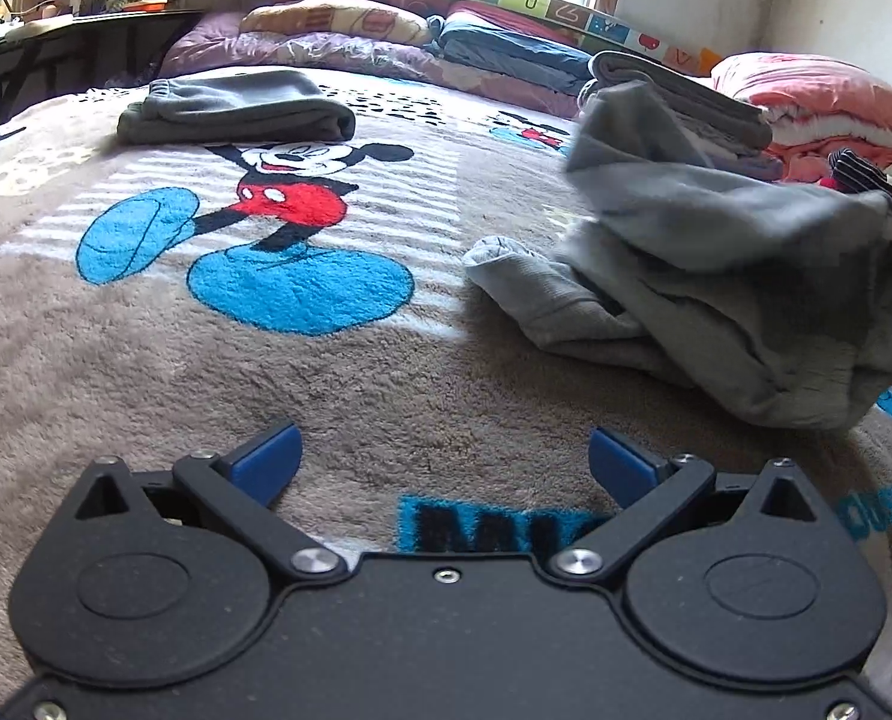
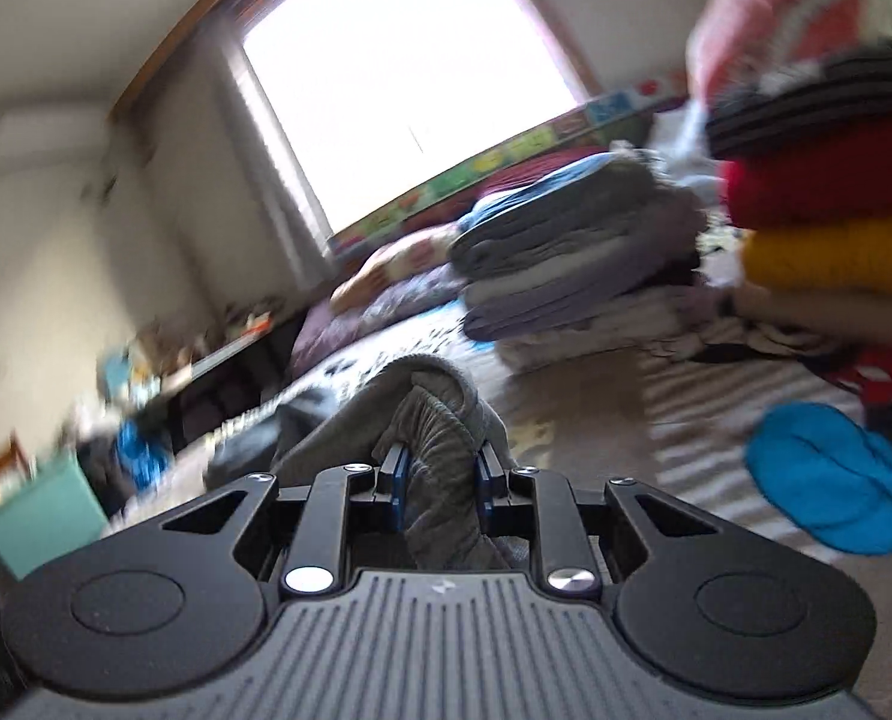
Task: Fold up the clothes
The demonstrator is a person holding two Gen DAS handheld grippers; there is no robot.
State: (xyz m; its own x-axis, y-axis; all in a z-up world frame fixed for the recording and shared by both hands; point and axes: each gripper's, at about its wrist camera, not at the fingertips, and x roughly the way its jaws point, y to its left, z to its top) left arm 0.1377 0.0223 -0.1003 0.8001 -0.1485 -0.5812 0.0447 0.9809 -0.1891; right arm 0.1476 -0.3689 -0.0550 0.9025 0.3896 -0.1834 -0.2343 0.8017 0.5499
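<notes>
A rumpled grey garment lies partly lifted at the right of the Mickey Mouse blanket on the bed. My left gripper is open and empty, low over the blanket, left of and nearer than the garment. My right gripper is shut on a bunched grey elastic band of the grey garment, held up off the bed. A folded grey garment lies at the far left of the blanket.
A stack of folded grey clothes and a pile of red, yellow and striped clothes sit at the right. Pillows and quilts line the bed head under the window. A desk stands at the left.
</notes>
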